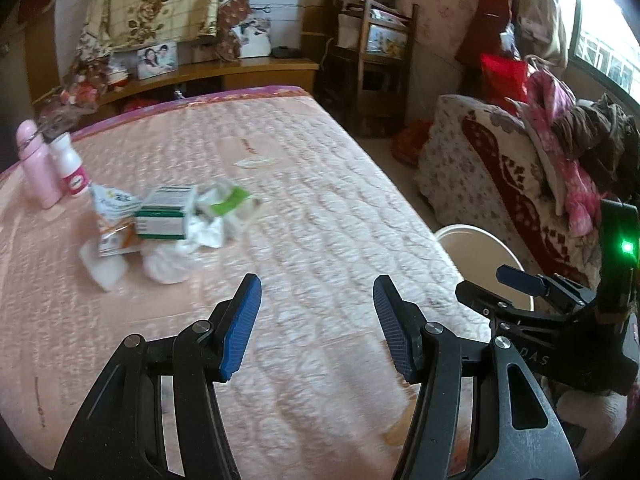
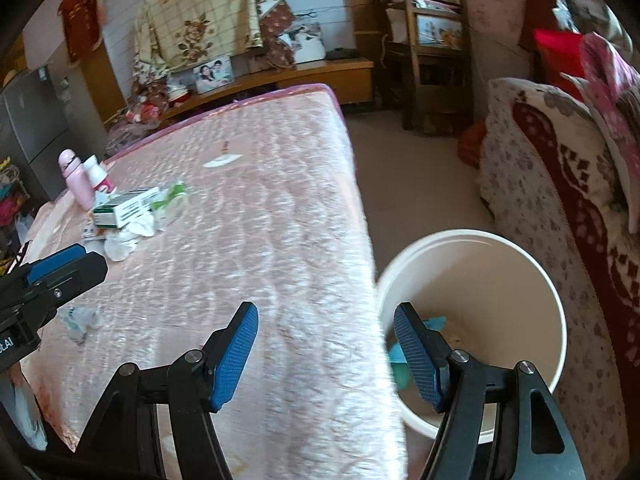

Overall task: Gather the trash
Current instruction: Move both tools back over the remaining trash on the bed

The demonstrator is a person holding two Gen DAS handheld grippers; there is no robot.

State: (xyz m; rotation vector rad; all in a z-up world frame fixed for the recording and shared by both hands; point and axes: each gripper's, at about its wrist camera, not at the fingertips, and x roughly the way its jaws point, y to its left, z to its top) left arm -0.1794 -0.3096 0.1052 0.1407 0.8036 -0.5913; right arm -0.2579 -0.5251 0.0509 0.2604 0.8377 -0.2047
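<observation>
Left gripper (image 1: pixel 318 292): jaws parted at a moderate gap, nothing between the blue pads, only bare mattress (image 1: pixel 304 184) below. Right gripper (image 2: pixel 326 320): jaws likewise parted, nothing held; its left finger sits over the mattress edge, its right finger over the mouth of the white bucket (image 2: pixel 556 300).

Trash pile (image 1: pixel 168 224) lies on the mattress at about 10 o'clock from the left gripper, well apart from it. Pile contents: a green-and-white carton (image 1: pixel 162 220), crumpled white tissue (image 1: pixel 200 236), a wrapper with a green stripe (image 1: pixel 230 200), an orange-and-white pouch (image 1: pixel 114 216). Details blurred.

Just beyond the pile, at 10 o'clock: a pink bottle (image 1: pixel 36 164) and a white bottle (image 1: pixel 72 168), both upright, side by side.

A small flat white scrap (image 1: pixel 254 162) lies alone toward 12 o'clock, mid-mattress.

In the right wrist view, a crumpled clear wrapper (image 2: pixel 80 320) lies on the mattress at 9 o'clock from the right gripper, near the left gripper's finger.

Bucket stands on the floor beside the mattress edge, at 3 o'clock from the left gripper. Something teal (image 2: pixel 400 360) lies inside it; cannot tell what it is.
</observation>
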